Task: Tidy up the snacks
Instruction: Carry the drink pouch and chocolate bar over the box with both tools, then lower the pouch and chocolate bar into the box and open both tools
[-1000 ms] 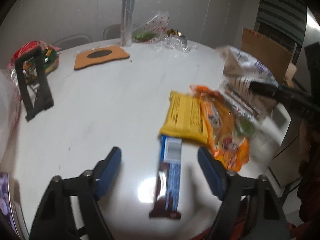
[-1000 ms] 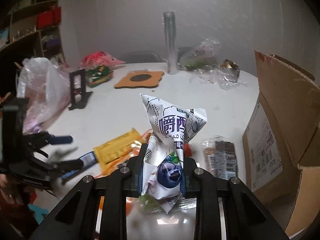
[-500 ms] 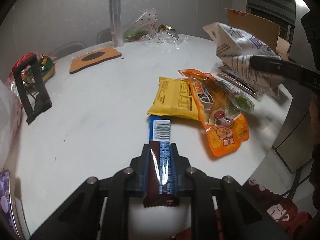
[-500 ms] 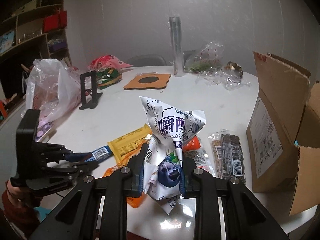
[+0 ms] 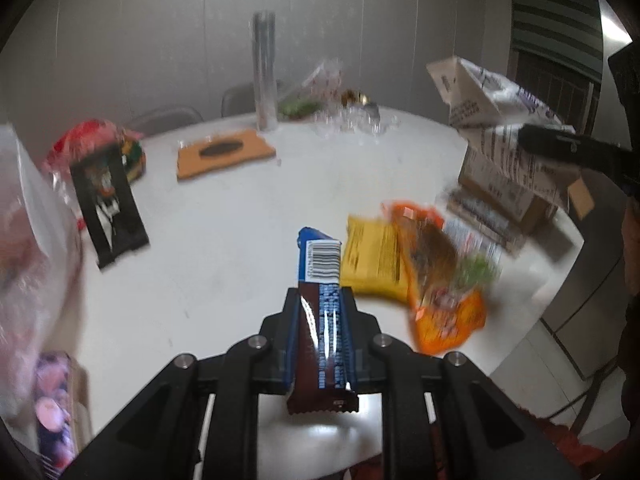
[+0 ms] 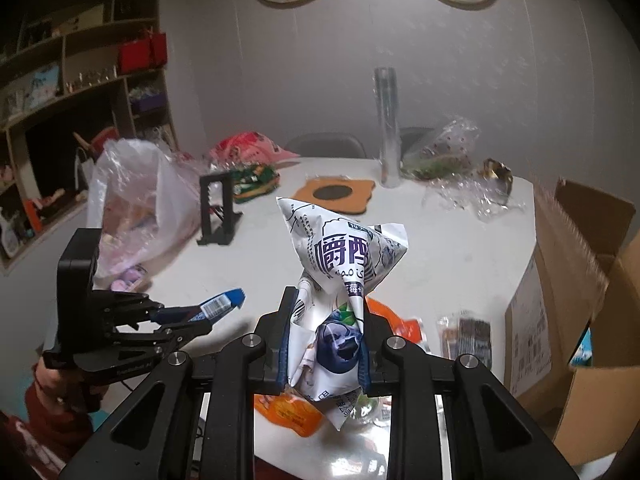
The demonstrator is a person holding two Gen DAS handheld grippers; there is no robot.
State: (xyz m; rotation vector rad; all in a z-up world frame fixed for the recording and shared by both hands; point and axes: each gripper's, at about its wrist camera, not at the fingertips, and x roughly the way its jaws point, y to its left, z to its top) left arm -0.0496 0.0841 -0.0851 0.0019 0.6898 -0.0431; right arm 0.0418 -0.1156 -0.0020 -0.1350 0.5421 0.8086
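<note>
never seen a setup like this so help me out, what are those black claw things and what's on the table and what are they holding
No robot here: a person holds a two-finger gripper in each hand, each with a camera looking along its fingers.

The left camera shows the left gripper shut on a blue and brown snack bar. The right camera shows the right gripper shut on a white blueberry snack bag.

On the white table lie a yellow packet and an orange pouch. A cardboard box stands open at the right edge.
</note>
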